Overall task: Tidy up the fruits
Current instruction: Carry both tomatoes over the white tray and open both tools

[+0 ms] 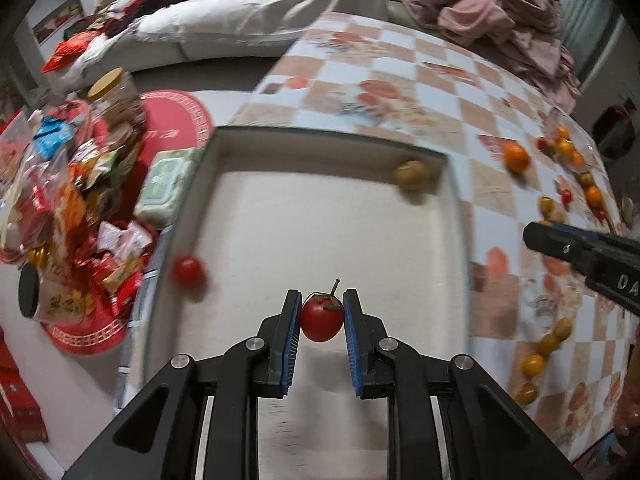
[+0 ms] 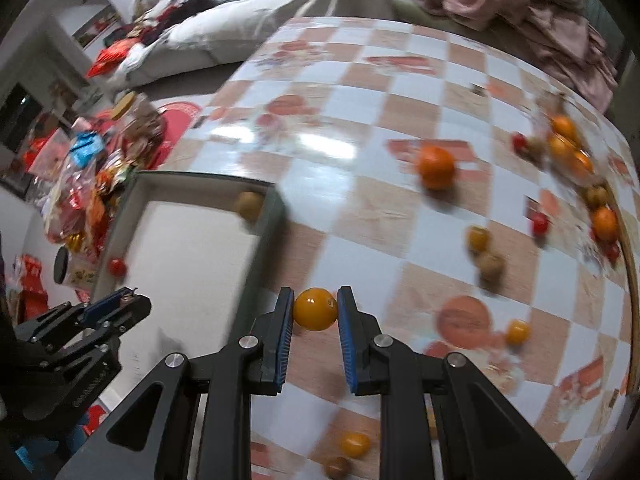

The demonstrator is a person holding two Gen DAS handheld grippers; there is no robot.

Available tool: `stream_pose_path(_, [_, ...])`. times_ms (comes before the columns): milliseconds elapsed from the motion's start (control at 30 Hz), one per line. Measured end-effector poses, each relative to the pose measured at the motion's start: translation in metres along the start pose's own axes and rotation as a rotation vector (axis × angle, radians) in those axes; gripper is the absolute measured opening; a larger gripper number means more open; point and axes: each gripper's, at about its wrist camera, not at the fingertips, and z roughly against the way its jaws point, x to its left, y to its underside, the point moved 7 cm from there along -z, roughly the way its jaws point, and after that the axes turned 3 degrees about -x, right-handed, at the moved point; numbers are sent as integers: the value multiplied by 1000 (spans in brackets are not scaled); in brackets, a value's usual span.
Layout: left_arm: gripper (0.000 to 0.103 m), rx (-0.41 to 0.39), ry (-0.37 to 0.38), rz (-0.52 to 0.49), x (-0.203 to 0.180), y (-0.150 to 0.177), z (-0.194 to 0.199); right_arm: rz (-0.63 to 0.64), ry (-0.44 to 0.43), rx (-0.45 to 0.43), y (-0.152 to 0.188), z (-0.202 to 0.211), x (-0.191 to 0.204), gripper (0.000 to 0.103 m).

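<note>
My left gripper [image 1: 322, 314] is shut on a red cherry tomato [image 1: 322, 319] with a stem, held above the white tray [image 1: 460, 216]. The tray holds another red tomato [image 1: 188, 271] at its left wall and a brown fruit [image 1: 411, 175] in its far right corner. My right gripper [image 2: 316, 308] is shut on a yellow tomato [image 2: 315, 309], above the checkered tablecloth just right of the tray [image 2: 272, 216]. The right gripper shows in the left wrist view [image 1: 532, 236]; the left gripper shows in the right wrist view [image 2: 132, 300].
Loose fruits lie on the tablecloth to the right: an orange [image 2: 436, 167], yellow tomatoes [image 2: 478, 239], a brown fruit [image 2: 491, 266], red tomatoes [image 2: 540, 224]. A pile of snack packets [image 1: 68, 216] lies off the table's left. A sofa with clothes [image 1: 500, 12] stands behind.
</note>
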Motion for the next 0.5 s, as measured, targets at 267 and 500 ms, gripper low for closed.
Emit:
stream_pose_path(267, [23,43,-23,50,37,15,-17,44,-51,50,-6,-36,55,24])
stream_pose_path(500, [23,50,-37,23,38,19,-27,92,0,75,-10,-68,71,24])
